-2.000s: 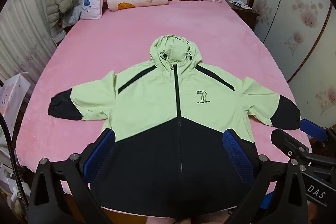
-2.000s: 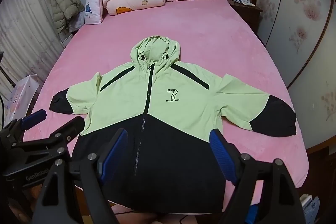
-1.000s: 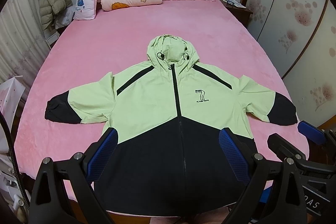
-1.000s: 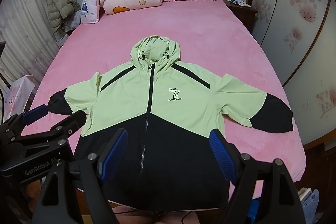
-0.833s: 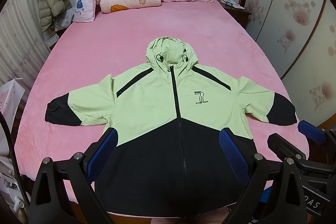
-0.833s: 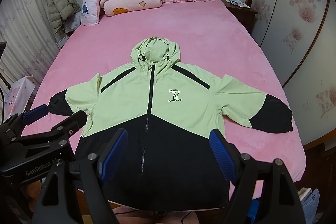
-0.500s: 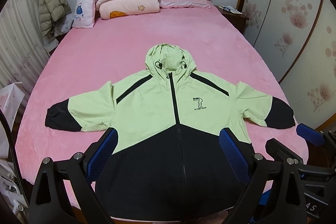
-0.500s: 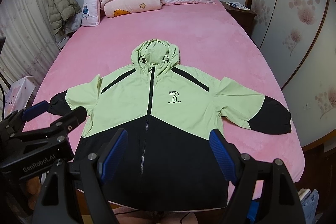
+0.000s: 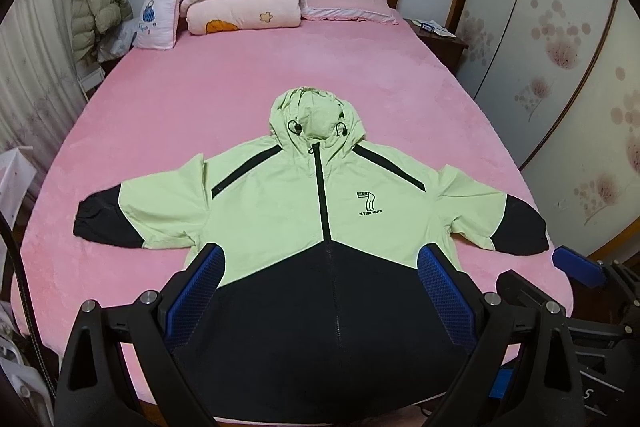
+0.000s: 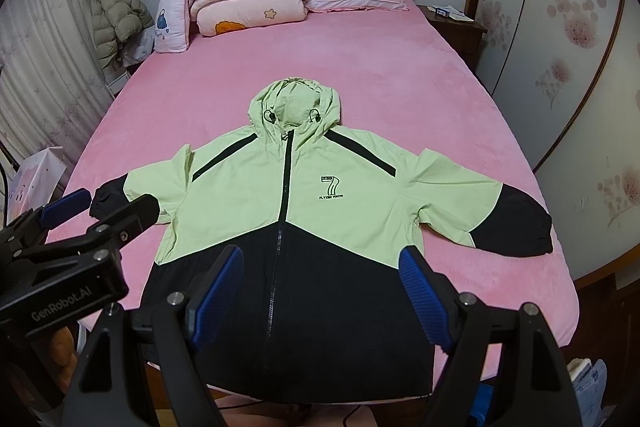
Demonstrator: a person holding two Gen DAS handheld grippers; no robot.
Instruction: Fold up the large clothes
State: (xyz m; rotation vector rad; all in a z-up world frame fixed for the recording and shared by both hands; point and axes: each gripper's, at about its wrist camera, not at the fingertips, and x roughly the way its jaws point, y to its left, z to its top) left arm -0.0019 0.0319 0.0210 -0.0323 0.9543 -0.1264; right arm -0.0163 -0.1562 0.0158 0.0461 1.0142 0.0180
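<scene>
Pre-fold, nothing grasped. Light-green and black hooded zip jacket [image 9: 320, 227] lies flat, front up, sleeves spread, on the pink plush bed [image 9: 248, 83]. My left gripper [image 9: 320, 291] and right gripper [image 10: 320, 287] hover above the hem, both wide, empty. Next, probably: go to a sleeve cuff, fold inward. Versus earlier: view pulled back slightly; jacket unmoved.
</scene>
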